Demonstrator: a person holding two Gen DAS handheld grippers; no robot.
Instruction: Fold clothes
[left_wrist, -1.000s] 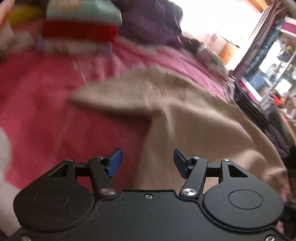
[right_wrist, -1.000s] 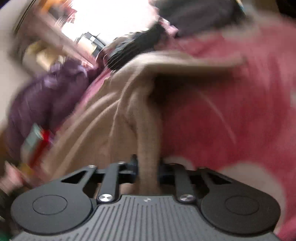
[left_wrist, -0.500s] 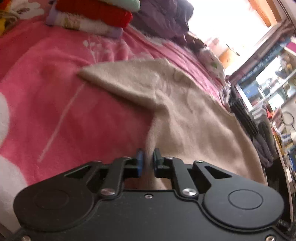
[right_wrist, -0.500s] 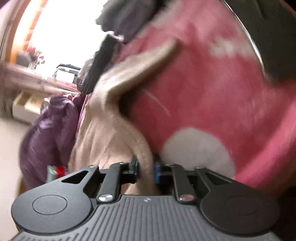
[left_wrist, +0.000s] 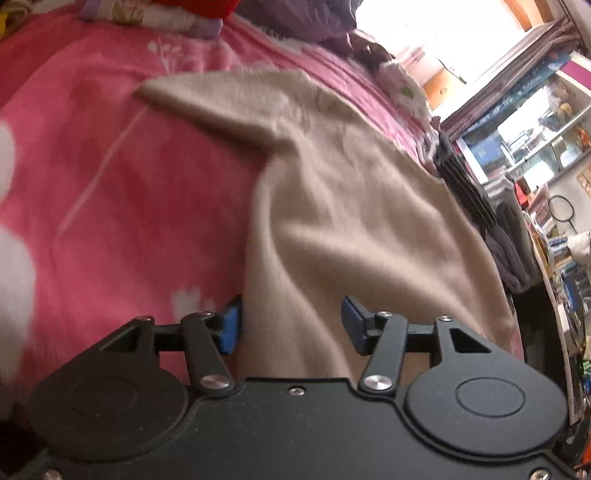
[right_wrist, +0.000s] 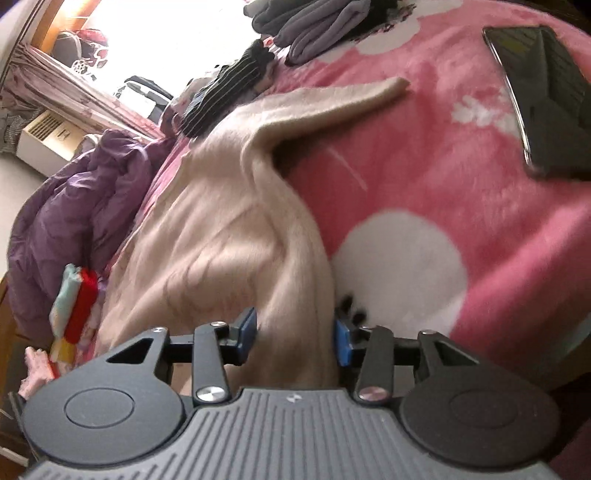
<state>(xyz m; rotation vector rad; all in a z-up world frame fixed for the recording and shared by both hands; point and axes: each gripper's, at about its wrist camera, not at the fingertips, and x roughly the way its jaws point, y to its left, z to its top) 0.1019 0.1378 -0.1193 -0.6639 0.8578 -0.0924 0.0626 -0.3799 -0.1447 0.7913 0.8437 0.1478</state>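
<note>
Beige sweater (left_wrist: 354, 206) hem between spread jaws of both grippers.

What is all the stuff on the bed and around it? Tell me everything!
sweater: one, beige, spread on the blanket, sleeves out.
blanket: one, pink with white patches, under everything.
folded clothes: one stack, red, mint and white, beside the sweater.
jacket: one, purple, crumpled at the bed's edge.
grey clothes: one pile, far end.
striped garment: one, black, near the window.
phone: one, black, on the blanket.
left gripper: open over the sweater's edge.
right gripper: open around the sweater's edge.
</note>
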